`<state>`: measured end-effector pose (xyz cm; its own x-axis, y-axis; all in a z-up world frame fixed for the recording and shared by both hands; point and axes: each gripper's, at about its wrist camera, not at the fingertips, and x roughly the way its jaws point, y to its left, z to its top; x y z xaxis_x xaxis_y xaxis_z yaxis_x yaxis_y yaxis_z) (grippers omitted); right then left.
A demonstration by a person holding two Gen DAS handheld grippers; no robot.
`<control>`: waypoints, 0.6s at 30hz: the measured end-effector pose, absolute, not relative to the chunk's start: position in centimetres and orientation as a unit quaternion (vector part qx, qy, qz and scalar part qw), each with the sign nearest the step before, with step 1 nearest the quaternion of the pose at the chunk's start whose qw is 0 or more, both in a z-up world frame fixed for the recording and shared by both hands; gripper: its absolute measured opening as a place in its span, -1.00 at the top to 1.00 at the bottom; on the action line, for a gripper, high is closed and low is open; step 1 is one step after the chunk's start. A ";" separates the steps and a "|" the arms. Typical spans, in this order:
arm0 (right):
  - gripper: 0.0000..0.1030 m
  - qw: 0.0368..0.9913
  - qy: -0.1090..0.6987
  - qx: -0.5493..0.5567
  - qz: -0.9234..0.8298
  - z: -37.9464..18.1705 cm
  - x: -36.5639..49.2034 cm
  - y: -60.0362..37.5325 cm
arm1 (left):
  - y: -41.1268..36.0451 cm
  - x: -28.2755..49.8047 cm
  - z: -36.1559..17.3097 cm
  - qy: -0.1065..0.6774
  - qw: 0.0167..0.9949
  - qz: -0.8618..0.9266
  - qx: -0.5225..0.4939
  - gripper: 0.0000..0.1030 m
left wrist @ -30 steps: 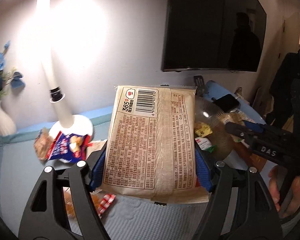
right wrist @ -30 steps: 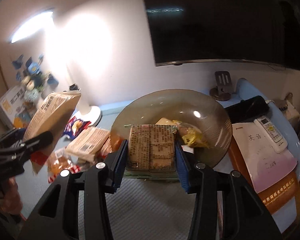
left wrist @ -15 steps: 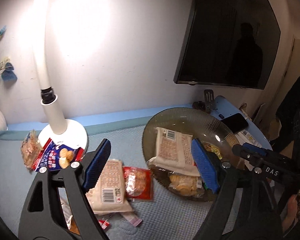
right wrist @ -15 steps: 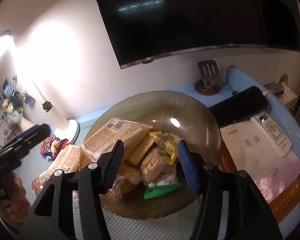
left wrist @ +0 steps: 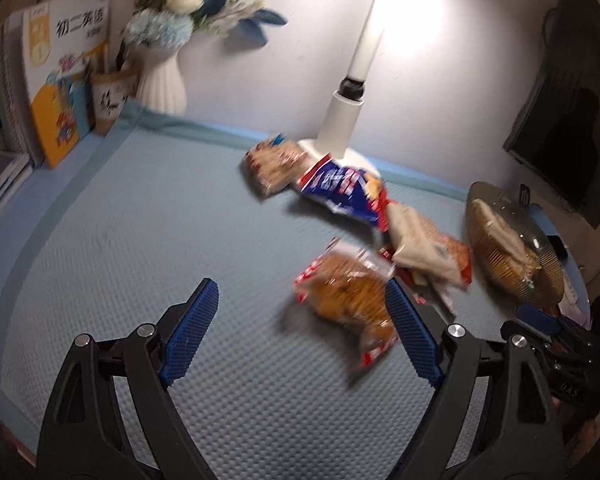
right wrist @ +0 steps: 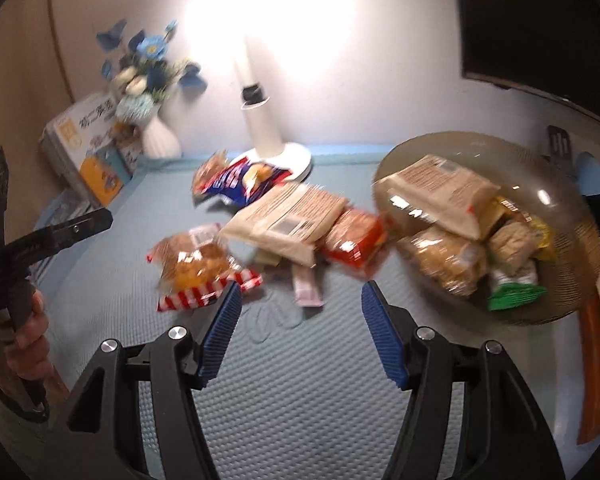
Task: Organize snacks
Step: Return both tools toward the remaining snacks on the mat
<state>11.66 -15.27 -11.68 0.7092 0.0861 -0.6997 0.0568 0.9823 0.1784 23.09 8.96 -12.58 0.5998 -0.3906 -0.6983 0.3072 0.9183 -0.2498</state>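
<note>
2 grippers hang empty above a blue textured mat (left wrist: 148, 240). The left gripper (left wrist: 300, 340) has just been opening and stands wide, nothing between its blue pads, with an orange pastry in a red-striped wrapper (left wrist: 352, 296) lying just ahead, close against its right finger. The right gripper (right wrist: 300, 328) has also just been opening, about half spread, and holds nothing. Several loose snacks lie between the lamp base (right wrist: 280, 160) and a ribbed glass bowl (right wrist: 572, 300): a blue and red packet (right wrist: 240, 178), a long beige packet (right wrist: 292, 212) overlapping a red packet (right wrist: 354, 236), and a small pink stick (right wrist: 308, 288). The bowl already holds a heap: a large beige packet (right wrist: 440, 188) on top, a brown pastry (right wrist: 448, 256), yellow wrappers and a green one (right wrist: 516, 292) near the rim. The likely risks: the soft pastry may be crushed by a hard squeeze, slippery wrappers may slide from the pads, overlapping packets may drag each other, and a taller heap may spill over the bowl's shallow edge.
</note>
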 end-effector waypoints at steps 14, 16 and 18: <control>-0.26 0.891 0.438 0.106 -0.046 -18.7 13.3 -16.3 | 2.2 23.2 -15.7 0.407 0.880 -0.240 -0.039 -0.65; -0.26 0.887 0.447 0.103 -0.062 -18.9 13.5 -16.3 | 0.8 23.8 -16.4 0.404 0.889 -0.217 -0.008 -0.65; -0.32 0.885 0.450 0.091 -0.073 -18.6 13.8 -16.0 | 0.5 24.3 -16.6 0.400 0.894 -0.200 0.025 -0.63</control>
